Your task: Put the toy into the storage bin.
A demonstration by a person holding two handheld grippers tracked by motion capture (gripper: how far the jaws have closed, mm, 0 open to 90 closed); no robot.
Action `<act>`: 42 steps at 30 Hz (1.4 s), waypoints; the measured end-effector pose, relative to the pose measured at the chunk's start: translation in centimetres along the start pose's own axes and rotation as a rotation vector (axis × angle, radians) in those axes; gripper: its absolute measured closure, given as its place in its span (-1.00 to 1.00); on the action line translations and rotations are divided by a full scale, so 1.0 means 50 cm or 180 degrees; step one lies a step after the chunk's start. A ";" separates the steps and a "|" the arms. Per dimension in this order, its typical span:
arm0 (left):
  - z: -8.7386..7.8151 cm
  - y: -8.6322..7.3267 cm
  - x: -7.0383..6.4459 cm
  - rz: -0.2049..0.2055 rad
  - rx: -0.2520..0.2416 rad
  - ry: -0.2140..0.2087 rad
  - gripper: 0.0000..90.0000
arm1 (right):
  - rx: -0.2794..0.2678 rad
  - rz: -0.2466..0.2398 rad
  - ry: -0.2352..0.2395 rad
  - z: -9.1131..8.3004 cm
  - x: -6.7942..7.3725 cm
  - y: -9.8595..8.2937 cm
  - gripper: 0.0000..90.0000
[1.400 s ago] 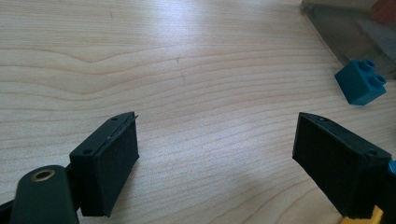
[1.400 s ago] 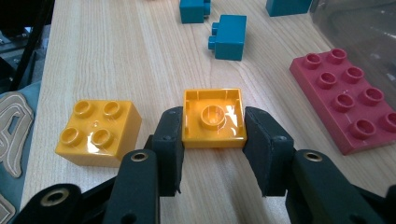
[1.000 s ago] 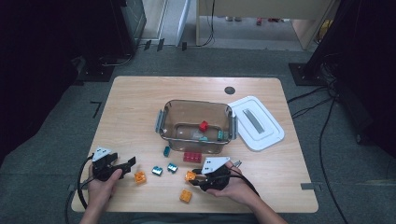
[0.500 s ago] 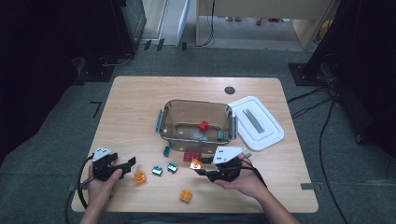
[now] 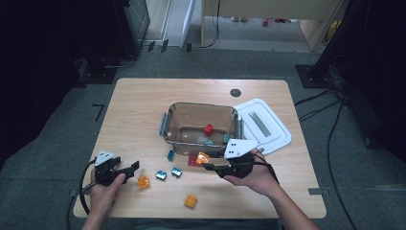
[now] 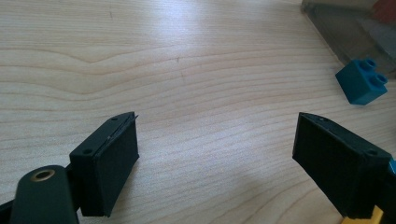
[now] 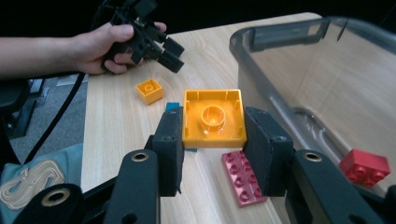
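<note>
Since the orange brick (image 7: 214,118) is clamped between the right tongs (image 7: 214,140) just short of the bin (image 5: 201,112), it should be lifted clear of the near wall, carried over the opening, and only then released. The right hand (image 5: 253,173) is held low, pointing left. The left tongs (image 6: 215,158), jaws apart, rest on the table (image 5: 143,103).

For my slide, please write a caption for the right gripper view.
Right hand-held gripper holds an orange brick beside the clear box.
</note>
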State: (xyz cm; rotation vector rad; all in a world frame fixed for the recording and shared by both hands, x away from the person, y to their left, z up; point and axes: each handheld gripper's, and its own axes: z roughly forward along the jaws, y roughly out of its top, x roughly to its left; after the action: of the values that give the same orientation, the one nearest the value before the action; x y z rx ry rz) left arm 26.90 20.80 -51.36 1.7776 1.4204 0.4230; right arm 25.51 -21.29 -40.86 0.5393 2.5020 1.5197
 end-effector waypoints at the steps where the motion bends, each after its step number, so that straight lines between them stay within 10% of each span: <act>1: 0.000 0.000 0.000 0.0000 0.0000 0.0000 -0.69 | -0.0003 0.0000 -0.0010 -0.002 -0.001 0.004 0.33; 14: 0.000 0.000 0.000 -0.0001 0.0010 -0.0001 -0.69 | -0.0015 0.0048 -0.0218 -0.015 -0.040 0.049 0.33; 42: 0.000 0.000 0.001 -0.0006 -0.0002 -0.0014 -0.69 | 0.0356 0.0643 -0.0777 0.042 -0.171 0.038 0.33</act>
State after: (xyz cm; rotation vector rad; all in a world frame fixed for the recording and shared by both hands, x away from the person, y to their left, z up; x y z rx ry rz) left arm 26.91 20.87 -51.36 1.7754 1.4187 0.4183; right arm 34.46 -22.09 -40.56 0.9593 2.4114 1.2886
